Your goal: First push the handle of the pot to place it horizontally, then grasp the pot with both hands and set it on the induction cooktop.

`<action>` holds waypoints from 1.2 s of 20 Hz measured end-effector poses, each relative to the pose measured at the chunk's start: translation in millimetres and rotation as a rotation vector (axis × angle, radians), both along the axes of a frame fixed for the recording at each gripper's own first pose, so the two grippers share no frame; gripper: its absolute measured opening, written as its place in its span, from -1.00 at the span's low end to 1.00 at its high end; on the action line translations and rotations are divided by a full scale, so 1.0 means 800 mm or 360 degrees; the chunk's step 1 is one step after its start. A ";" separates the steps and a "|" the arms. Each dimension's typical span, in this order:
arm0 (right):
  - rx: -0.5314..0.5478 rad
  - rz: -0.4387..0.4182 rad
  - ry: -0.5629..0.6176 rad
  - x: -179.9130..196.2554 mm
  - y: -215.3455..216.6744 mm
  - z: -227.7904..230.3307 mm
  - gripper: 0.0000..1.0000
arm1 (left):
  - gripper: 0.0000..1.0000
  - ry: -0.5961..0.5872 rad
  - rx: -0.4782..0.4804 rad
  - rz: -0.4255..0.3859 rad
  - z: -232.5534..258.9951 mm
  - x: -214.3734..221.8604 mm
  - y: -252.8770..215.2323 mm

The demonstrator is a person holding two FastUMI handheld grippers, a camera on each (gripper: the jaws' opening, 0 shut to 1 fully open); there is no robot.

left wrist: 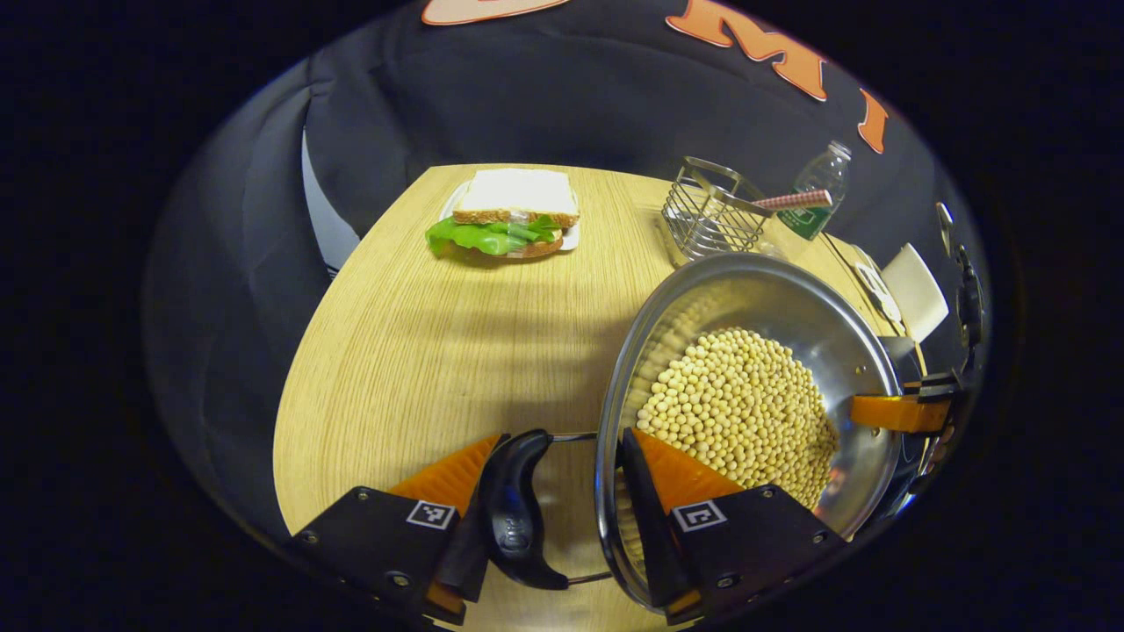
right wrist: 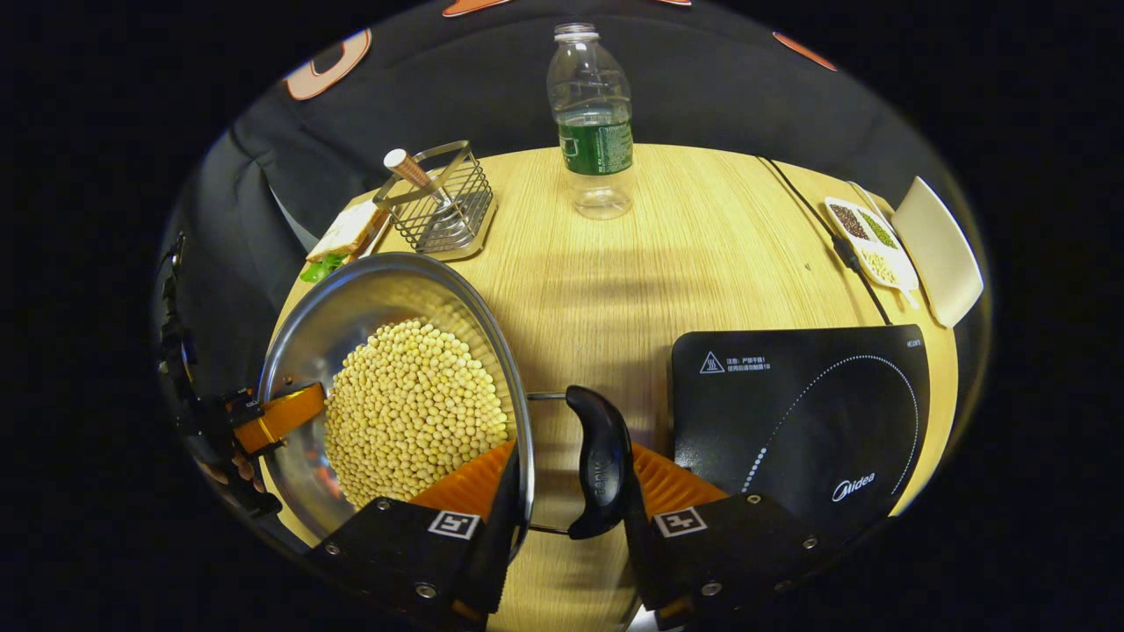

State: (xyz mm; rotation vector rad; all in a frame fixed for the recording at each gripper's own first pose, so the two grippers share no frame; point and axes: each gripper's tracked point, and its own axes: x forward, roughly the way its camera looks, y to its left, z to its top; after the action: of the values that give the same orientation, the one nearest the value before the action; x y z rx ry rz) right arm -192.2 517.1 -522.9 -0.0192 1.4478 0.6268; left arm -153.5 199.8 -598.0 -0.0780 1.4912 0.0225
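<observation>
Evidently steel pot point(right wrist: 351, 307) holds pale beans point(right wrist: 413, 408).

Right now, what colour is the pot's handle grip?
Black, glossy; the handle grip shows best in the right gripper view, beside the steel pot.

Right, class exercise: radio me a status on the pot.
Left tongs straddle one handle and rim; right tongs straddle other handle. Pot of beans not yet on cooktop. Bare table between.
</observation>
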 end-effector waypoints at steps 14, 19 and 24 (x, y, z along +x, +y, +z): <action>0.0072 -0.0104 -0.0078 0.024 -0.011 0.008 -0.02 | 0.34 -0.0152 0.0118 -0.0043 0.017 0.023 -0.017; 0.0092 -0.0163 -0.0159 0.039 -0.044 0.030 -0.02 | 0.27 -0.0230 0.0088 -0.0116 0.030 0.049 -0.050; 0.0113 -0.0271 -0.0189 0.063 -0.072 0.044 -0.03 | 0.28 -0.0268 0.0080 -0.0193 0.050 0.074 -0.110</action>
State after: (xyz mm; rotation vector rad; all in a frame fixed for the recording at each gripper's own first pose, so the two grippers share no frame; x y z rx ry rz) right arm -141.9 459.7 -488.0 0.1197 1.2965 0.5281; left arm -94.5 111.6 -558.1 0.0501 1.3238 -0.0439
